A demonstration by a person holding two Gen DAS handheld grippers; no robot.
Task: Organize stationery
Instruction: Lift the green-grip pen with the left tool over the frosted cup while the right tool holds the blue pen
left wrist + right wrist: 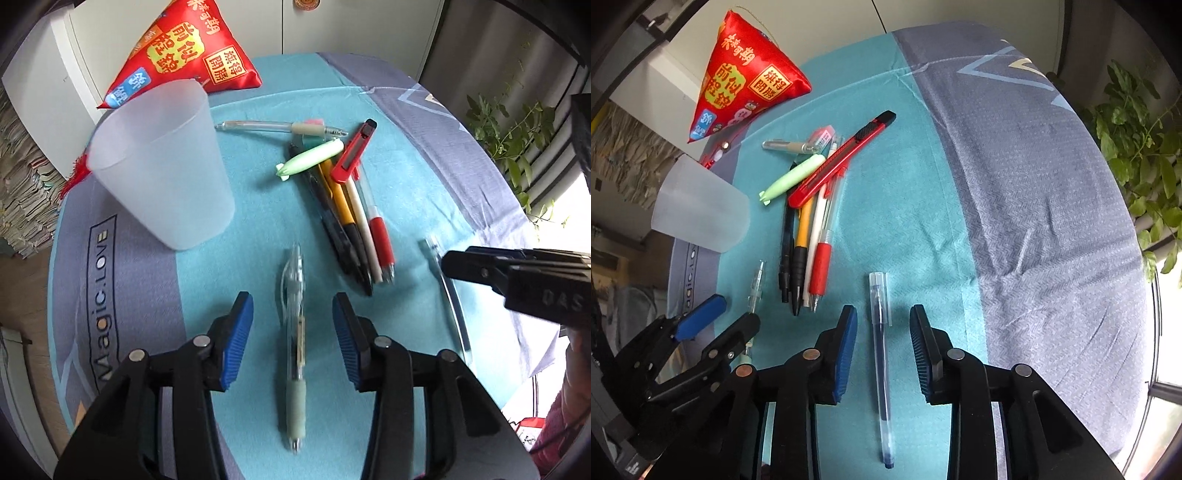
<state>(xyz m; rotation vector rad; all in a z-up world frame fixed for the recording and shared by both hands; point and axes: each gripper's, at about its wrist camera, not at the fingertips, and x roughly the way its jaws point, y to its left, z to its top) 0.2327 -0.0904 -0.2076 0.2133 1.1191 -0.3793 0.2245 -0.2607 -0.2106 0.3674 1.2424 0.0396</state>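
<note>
A clear pen with a green grip [296, 398] lies on the teal cloth between the blue pads of my left gripper [291, 306], which is open and not touching it. In the right wrist view a clear blue-ink pen [881, 354] lies lengthwise between the pads of my right gripper [882, 314], also open and clear of the pen. A frosted plastic cup [162, 166] stands empty at the left. A pile of pens [354, 229], a red utility knife [354, 151] and a green capsule-shaped item [310, 157] lie in the middle.
A red triangular pouch [177, 55] stands at the back behind the cup. Another clear pen [273, 127] and a small eraser [822, 136] lie behind the pile. A leafy plant [1137, 147] hangs beyond the round table's right edge. Stacked papers fill the far left.
</note>
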